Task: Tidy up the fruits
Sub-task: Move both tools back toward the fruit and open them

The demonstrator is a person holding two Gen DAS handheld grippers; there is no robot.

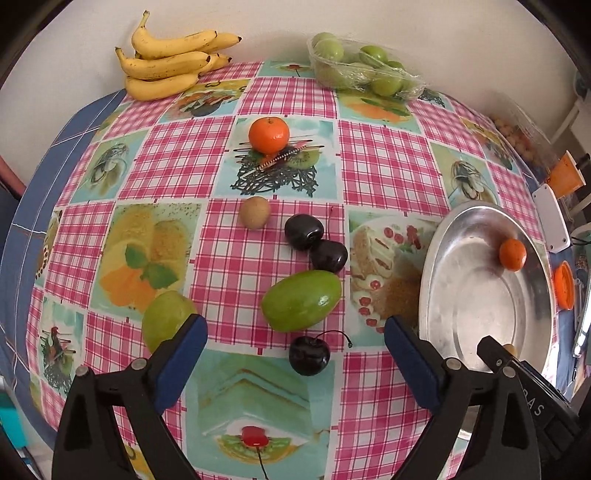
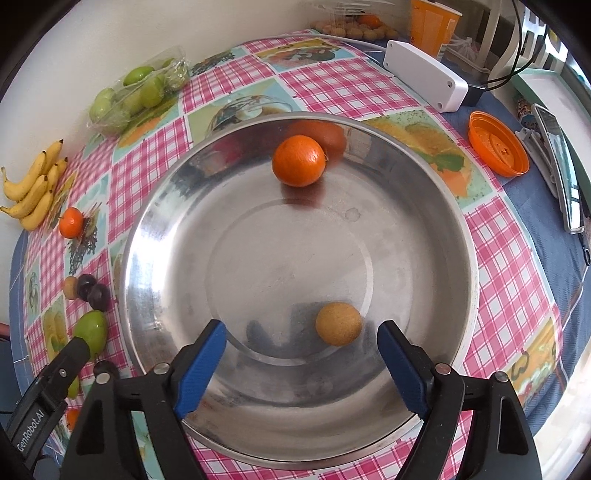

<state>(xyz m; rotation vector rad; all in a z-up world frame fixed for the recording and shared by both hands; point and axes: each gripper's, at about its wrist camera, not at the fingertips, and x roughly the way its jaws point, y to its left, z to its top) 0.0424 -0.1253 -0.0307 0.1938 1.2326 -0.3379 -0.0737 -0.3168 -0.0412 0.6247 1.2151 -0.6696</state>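
My left gripper (image 1: 295, 332) is open above a dark cherry (image 1: 308, 355) and a green mango (image 1: 301, 300). Two dark plums (image 1: 303, 231) and a small brown fruit (image 1: 254, 212) lie beyond; a tangerine (image 1: 269, 134) sits farther back. Another green fruit (image 1: 164, 319) lies by the left finger. My right gripper (image 2: 302, 338) is open over the steel bowl (image 2: 155, 206), which holds a tangerine (image 2: 300, 160) and a small tan fruit (image 2: 338, 324) between the fingers. The bowl (image 1: 436, 266) also shows in the left wrist view.
Bananas (image 1: 170, 59) and a wrapped tray of green fruit (image 1: 364, 66) sit at the back against the wall. A white box (image 2: 424, 75), an orange lid (image 2: 496, 144) and an orange cup (image 2: 434, 26) lie right of the bowl.
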